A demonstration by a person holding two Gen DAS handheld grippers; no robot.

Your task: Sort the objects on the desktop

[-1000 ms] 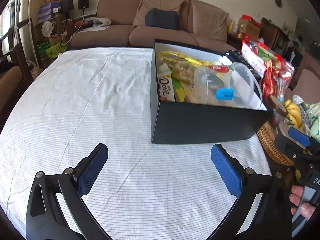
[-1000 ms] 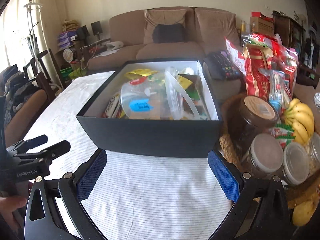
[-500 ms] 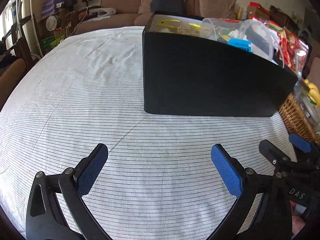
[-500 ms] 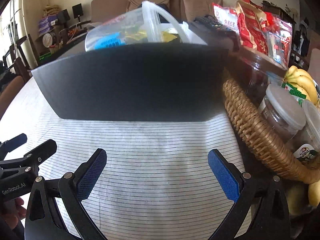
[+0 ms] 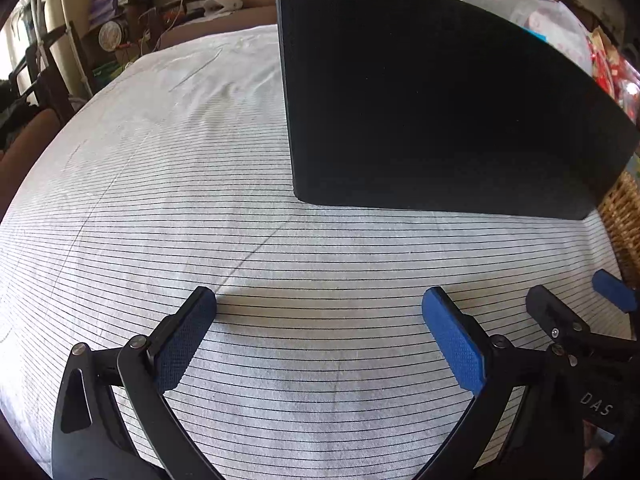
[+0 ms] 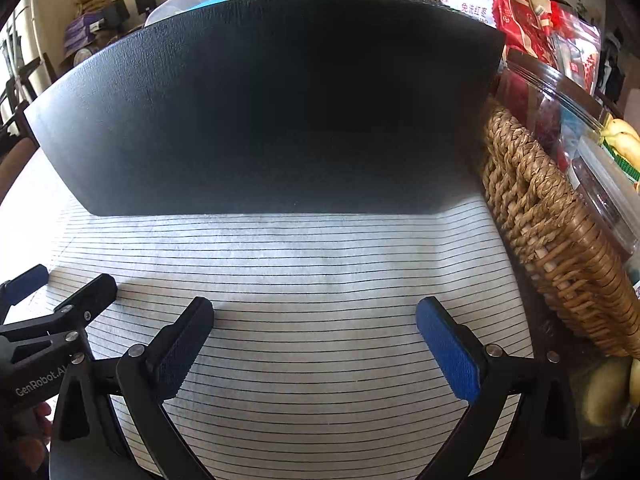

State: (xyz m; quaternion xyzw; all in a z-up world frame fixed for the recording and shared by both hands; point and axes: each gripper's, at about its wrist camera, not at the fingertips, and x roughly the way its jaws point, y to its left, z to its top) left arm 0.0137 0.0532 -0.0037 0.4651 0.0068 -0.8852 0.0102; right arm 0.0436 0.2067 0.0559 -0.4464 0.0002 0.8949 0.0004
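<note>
Your left gripper and right gripper sit spread wide and empty, low before the tall black storage box on the striped tablecloth; sorting looks finished or paused, so next you'd need a remaining item or retreat.

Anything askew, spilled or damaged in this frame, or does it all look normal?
Nothing stands out. The black box sits flat on the striped cloth, the wicker basket upright beside it. Both grippers, left and right, are open and empty.
</note>
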